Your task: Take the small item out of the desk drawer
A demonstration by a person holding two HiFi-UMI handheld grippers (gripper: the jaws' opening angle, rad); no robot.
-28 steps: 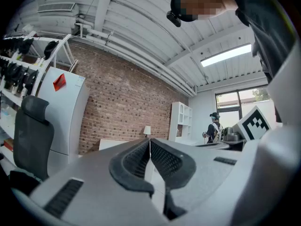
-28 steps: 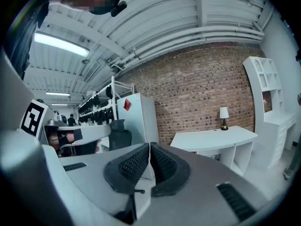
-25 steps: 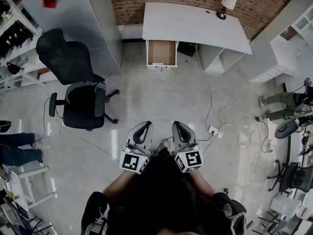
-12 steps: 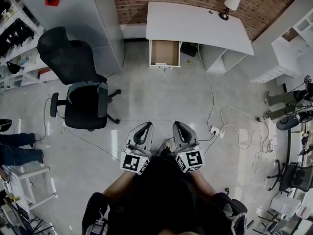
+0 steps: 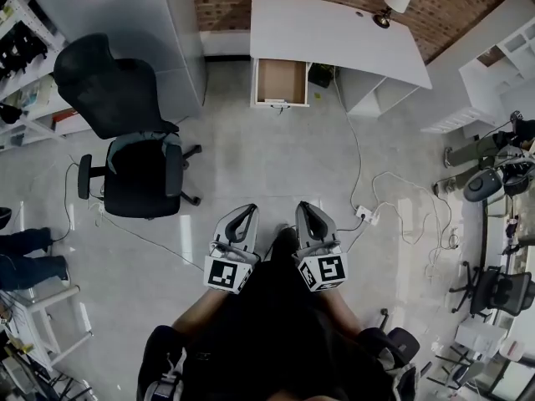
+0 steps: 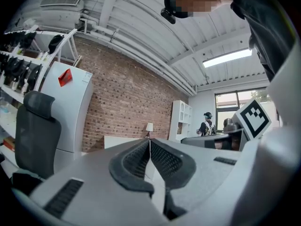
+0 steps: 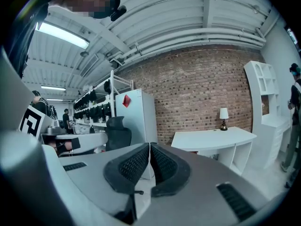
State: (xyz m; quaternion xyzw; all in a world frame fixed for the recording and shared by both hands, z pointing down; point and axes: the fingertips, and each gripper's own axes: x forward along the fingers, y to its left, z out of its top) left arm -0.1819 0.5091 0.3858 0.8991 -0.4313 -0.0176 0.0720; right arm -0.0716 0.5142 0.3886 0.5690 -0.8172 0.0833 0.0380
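A white desk point(image 5: 334, 32) stands against the brick wall at the far end of the room. Its drawer point(image 5: 281, 82) is pulled open; the inside looks brown, and no small item can be made out from here. Both grippers are held side by side low in the head view, far from the desk. My left gripper point(image 5: 244, 215) is shut with nothing between its jaws, and so is my right gripper point(image 5: 306, 214). In the left gripper view the shut left gripper point(image 6: 149, 142) points at the desk point(image 6: 122, 140). The right gripper point(image 7: 149, 147) likewise faces the desk point(image 7: 211, 138).
A black office chair point(image 5: 134, 140) stands left of the path, beside a tall white cabinet point(image 5: 125, 23). Cables and a power strip point(image 5: 365, 215) lie on the floor to the right. A lamp point(image 5: 393, 2) sits on the desk. White shelving point(image 5: 493, 82) lines the right wall.
The desk, drawer and chair have shifted a little up and sideways in the head view. Both grippers stay shut and side by side.
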